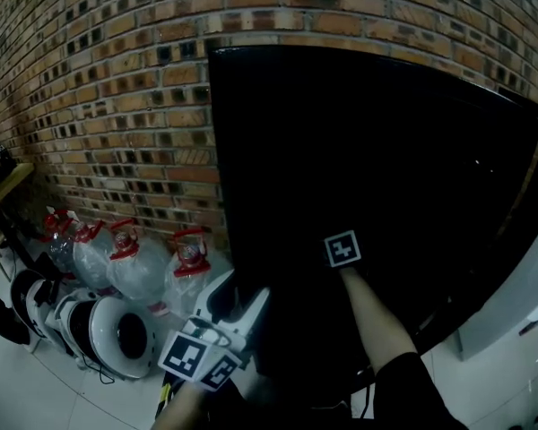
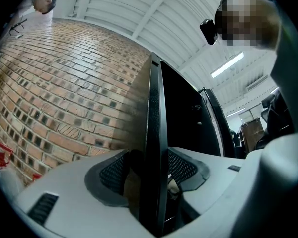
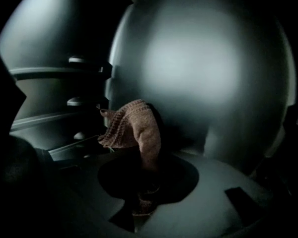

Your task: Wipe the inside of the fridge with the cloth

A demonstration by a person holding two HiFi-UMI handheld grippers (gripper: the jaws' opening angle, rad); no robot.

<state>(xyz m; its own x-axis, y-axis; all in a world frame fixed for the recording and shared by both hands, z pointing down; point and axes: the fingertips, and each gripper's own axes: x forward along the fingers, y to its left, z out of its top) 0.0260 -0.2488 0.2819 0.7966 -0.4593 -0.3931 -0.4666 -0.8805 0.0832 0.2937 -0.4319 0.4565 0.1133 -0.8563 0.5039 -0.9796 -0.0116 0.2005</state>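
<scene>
**Desk:** What stage is the fridge wipe at?

**Photographer:** Under way, by my reading, with most of it probably ahead. The tall black fridge door (image 1: 368, 177) stands open. The left gripper (image 2: 150, 171) is clamped on its thin edge, one jaw on each side. The right gripper (image 3: 143, 182) reaches inside, pinching a brown knitted cloth (image 3: 131, 125) that flops forward from the jaws.

**Desk:** Is the cloth on a surface?

**Photographer:** It is just beside the pale grey inner wall (image 3: 203, 68), near the corner where the moulded shelf ledges (image 3: 54, 73) begin. Contact can't be confirmed. No streaks or wet marks show, so how much is already wiped is impossible to say. The ledges and side walls likely remain.

**Desk:** Anything inside?

**Photographer:** Nothing in the part that shows: no food, and no shelves on the ledges. Outside, clear plastic jugs with red caps (image 1: 134, 262) stand against the brick wall (image 1: 99, 79). Whether they are full can't be told.
</scene>
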